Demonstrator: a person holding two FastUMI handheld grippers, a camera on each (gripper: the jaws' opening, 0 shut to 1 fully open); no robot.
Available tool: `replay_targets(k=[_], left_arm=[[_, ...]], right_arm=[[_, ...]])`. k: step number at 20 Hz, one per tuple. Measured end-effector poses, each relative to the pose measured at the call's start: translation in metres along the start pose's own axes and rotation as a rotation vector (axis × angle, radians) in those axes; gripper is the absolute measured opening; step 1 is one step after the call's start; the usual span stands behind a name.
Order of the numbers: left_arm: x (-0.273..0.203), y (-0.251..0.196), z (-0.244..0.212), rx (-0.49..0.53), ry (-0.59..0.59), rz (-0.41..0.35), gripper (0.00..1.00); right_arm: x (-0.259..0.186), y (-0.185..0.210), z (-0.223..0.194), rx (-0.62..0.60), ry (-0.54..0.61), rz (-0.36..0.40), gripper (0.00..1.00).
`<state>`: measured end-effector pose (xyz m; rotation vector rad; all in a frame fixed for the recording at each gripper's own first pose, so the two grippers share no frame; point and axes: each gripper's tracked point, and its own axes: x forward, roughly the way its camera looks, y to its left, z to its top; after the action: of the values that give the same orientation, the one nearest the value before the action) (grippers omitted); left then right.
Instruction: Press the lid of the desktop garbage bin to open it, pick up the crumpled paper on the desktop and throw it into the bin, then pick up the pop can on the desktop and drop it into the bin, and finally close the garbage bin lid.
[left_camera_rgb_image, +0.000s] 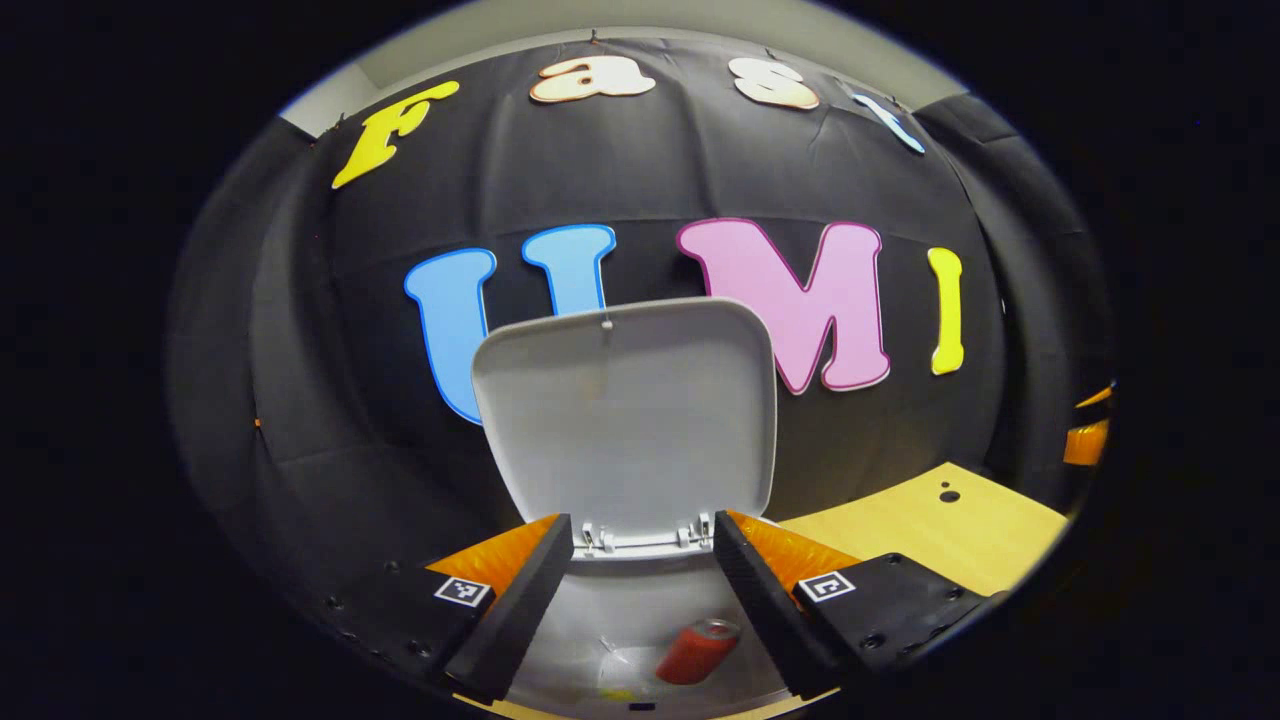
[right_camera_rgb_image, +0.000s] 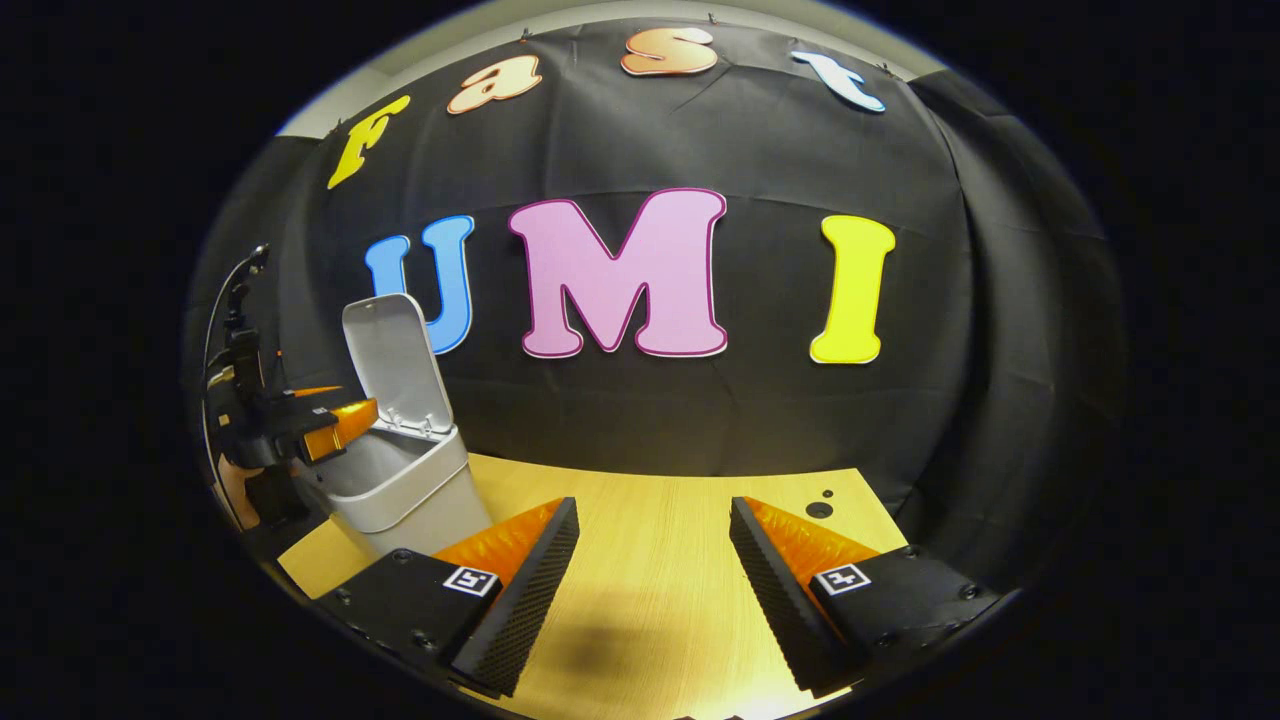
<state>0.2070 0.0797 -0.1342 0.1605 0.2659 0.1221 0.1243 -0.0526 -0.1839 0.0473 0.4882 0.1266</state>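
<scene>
Now left gripper (left_camera_rgb_image: 640, 590) spread over bin (right_camera_rgb_image: 400, 490), lid (left_camera_rgb_image: 625, 420) up, can (left_camera_rgb_image: 697, 650) inside at bottom; right gripper (right_camera_rgb_image: 650, 590) spread, empty.

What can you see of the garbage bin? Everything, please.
The garbage bin is a pale grey, plastic-looking box standing upright at the wooden table's left end. Its hinged lid stands raised, almost vertical, two hinge tabs at its base. Inside lie a red pop can and crumpled paper. The left gripper hovers open over the opening.
</scene>
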Motion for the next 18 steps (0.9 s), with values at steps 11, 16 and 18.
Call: replay_targets(k=[11,16,18], left_arm=[[0.019,0.022,0.138,-0.025,-0.174,-0.097,0.95],[0.059,0.015,0.154,0.033,-0.192,-0.144,0.95],[0.074,0.012,0.152,0.025,-0.183,-0.156,0.95]], right_arm=[[0.009,0.012,0.060,0.007,-0.064,0.054,0.98],[0.004,0.002,0.084,-0.011,-0.104,0.042,0.98],[0.004,-0.002,0.083,-0.033,-0.097,0.031,0.98]])
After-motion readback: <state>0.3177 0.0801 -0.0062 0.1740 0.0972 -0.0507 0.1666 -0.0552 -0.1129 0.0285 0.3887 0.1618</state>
